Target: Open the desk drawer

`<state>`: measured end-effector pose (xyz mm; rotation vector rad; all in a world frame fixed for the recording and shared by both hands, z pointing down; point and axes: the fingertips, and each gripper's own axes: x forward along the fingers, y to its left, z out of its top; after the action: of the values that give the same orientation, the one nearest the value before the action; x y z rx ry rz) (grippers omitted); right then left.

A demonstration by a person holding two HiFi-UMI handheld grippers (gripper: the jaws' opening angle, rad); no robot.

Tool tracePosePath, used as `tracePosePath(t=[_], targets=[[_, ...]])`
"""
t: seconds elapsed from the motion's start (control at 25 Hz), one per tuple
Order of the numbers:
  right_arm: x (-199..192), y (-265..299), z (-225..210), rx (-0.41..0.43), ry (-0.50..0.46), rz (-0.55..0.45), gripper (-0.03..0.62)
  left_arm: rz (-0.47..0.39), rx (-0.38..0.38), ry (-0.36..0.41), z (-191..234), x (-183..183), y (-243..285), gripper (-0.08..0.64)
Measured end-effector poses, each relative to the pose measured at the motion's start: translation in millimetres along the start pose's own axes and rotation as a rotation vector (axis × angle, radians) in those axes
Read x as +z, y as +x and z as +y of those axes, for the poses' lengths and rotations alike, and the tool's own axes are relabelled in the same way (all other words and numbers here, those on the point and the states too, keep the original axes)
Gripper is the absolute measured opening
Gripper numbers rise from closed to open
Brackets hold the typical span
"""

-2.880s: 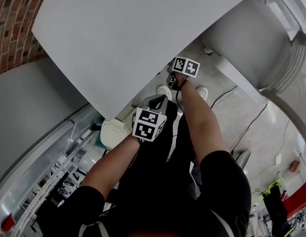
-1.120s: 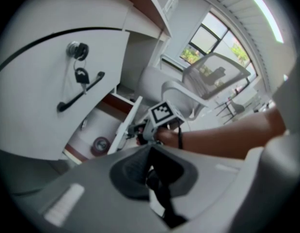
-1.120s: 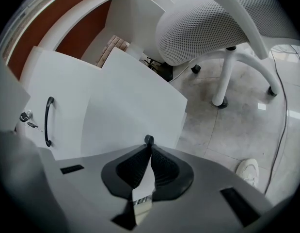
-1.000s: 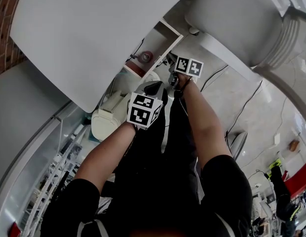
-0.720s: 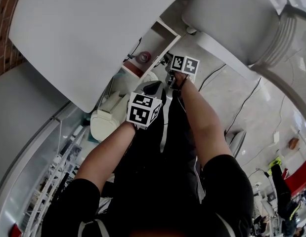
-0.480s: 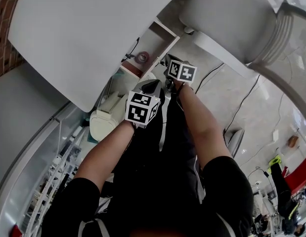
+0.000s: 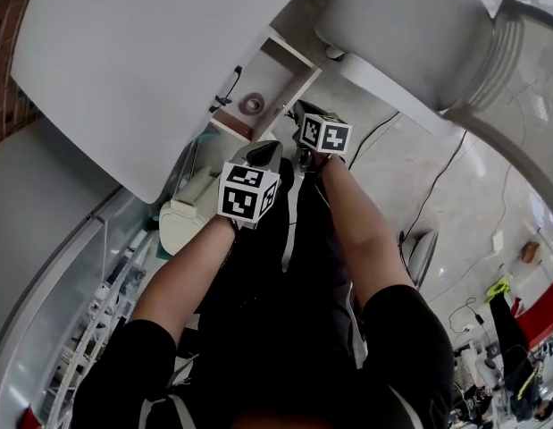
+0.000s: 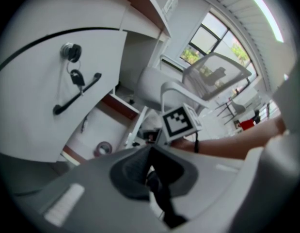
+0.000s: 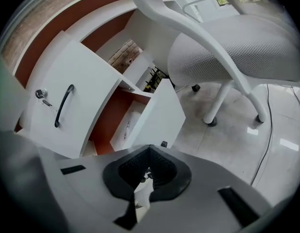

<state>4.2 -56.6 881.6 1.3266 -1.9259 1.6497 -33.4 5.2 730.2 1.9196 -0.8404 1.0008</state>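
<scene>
Well, the drawer (image 9: pixel 158 114) is already out, under the edge of the white desk (image 7: pixel 142 52), w/ a roll of tape (image 7: pixel 251 104) inside. In the head view it sits at 12 o'clock from the left gripper (image 8: pixel 149 165) & at about 10 o'clock from the right gripper (image 9: pixel 147 166). Left fingers are pressed together w/ nothing in them. Right fingers are almost shut too, holding nothing. They are close to the drawer front but don't look like they touch it. So the job looks done, or very nearly.

What could go wrong now? Both grippers hang close to the drawer front, so a bump fwd could push it back in. One more hard pull could maybe bring it off its rails, & the tape would fall out. The chair (image 7: pixel 410 34) is near, at 2 o'clock. If it rolls over, it could knock the drawer shut.
</scene>
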Motion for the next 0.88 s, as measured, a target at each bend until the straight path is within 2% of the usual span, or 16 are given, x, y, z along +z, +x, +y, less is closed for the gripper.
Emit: tracePosePath(t=[0.16, 0.28, 0.44, 0.64, 0.88], targets=[[3.5, -22.6, 7.0, -0.009, -0.04, -0.026, -0.003, 0.002, 0.006, -0.011, -2.2, 0.7, -7.6, -0.002], [15.4, -54.8, 16.2, -0.031, -0.072, -0.056, -0.002, -0.022, 0.0, -0.003, -10.3, 15.7, -18.1, -0.002], [45.2, -110.9, 35.8, -0.079, -0.134, -0.11, -0.003, -0.093, -0.015, -0.004, -24.8, 58.3, -35.0, -0.003], [88.7, -197.4, 86.6, -0.102, -0.231, -0.209, -0.002, -0.172, -0.034, 0.009, -59.0, 113.7, -78.4, -0.003], [161.5, -294.5, 152.8, -0.105, -0.271, -0.363, -0.002, -0.258, -0.022, 0.113, -104.5, 178.5, -149.5, -0.003]])
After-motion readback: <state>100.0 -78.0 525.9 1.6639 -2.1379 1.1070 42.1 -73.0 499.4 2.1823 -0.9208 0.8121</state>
